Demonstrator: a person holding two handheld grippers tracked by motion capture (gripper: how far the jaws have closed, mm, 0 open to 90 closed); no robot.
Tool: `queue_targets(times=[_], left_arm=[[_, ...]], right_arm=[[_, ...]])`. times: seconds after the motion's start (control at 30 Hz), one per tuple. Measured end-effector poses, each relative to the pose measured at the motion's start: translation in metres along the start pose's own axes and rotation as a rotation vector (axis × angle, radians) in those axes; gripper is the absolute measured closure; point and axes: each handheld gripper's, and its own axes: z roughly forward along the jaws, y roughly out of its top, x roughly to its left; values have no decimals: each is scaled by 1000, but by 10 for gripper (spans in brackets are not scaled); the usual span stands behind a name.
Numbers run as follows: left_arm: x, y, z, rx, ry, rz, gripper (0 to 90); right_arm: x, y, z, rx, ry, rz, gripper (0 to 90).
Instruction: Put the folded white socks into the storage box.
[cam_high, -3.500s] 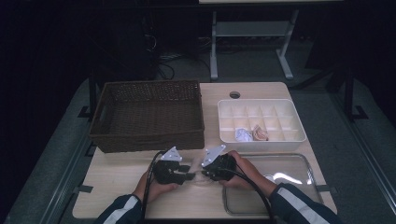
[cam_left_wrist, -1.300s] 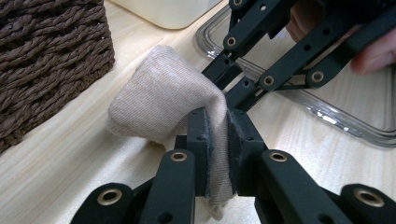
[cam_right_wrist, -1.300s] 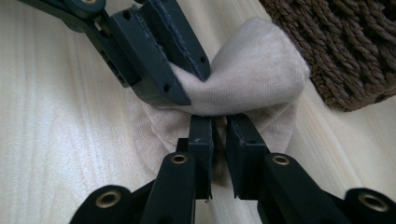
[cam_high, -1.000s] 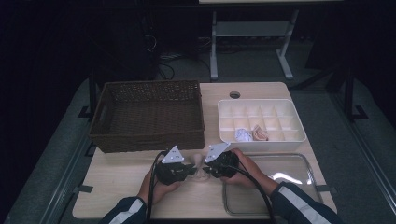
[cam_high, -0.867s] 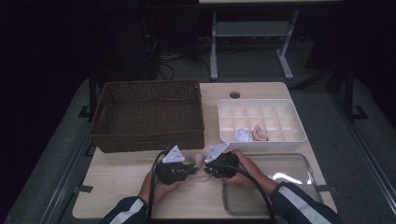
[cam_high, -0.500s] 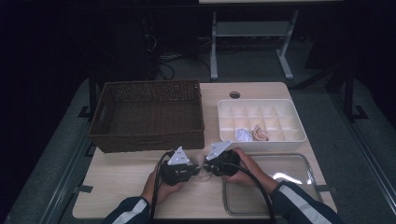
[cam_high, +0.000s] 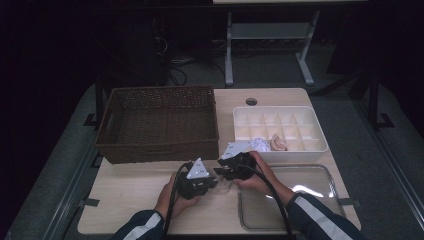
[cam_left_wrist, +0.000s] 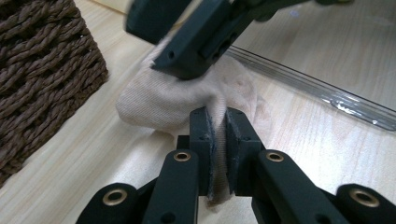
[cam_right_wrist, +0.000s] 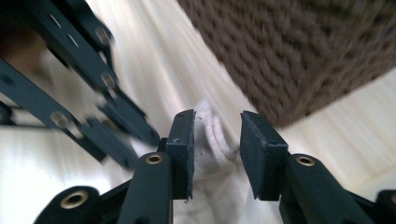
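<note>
Near the front edge of the desk (cam_high: 130, 192), between the wicker basket (cam_high: 157, 122) and the clear tray (cam_high: 300, 200), lies a beige cloth (cam_left_wrist: 187, 95). The left gripper (cam_left_wrist: 218, 140) pinches a fold of it tight; the right gripper (cam_right_wrist: 215, 149) has just been opening its jaws, now spread around the fabric. No writing is legible anywhere.

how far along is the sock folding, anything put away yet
Partly done: two balled items already sit in the white divider box. In hand: the left tool is clamped on a beige sock on the table, while the right tool has just been opening around its fabric. Left: finish and box this sock.
</note>
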Motion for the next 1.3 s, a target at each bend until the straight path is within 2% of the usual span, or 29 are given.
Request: queue_targets(times=[0.1,0.23,0.3,0.33,0.37,0.4,0.47,0.53,0.57,0.67,0.73,0.8,1.03,1.1,1.13,1.2,1.3], left_arm=[[-1,0,-1,10,18,26,817],[-1,-1,-3,10,28,19,778],[0,-3,-5,4,47,-18,635],[1,-5,-7,5,33,-36,582],[0,-7,-8,-5,9,-48,569],[-3,-10,-9,-6,-9,-49,535],[-11,-13,-8,30,8,-16,491],[-15,-15,-4,52,6,-1,507],[-16,-14,-2,57,23,13,532],[-15,-13,-1,46,43,42,699],[-14,-14,-1,44,52,41,745],[-11,-14,-3,52,62,64,779],[5,-16,-12,30,147,31,791],[9,-17,-15,24,155,13,727],[11,-17,-17,16,155,2,703],[15,-17,-22,-19,137,-49,642],[20,-17,-31,-66,119,-79,626]], right_arm=[[-3,-4,3,41,16,-5,690],[-1,-9,5,62,16,-5,725],[-1,-11,5,63,8,4,729],[-2,-13,5,61,10,6,729],[-3,-14,4,61,12,20,730],[-4,-16,4,63,17,46,732],[-6,-19,2,63,19,57,732],[-8,-21,2,59,26,77,732],[-7,-21,2,60,29,80,732],[-5,-20,3,67,9,51,735],[-5,-20,2,71,9,53,733],[-7,-21,2,70,19,70,732],[-4,-23,2,77,15,55,724],[-4,-23,2,78,12,52,724],[-4,-23,3,75,6,49,724],[-2,-23,3,72,2,48,724],[-2,-23,3,73,-4,42,725]])
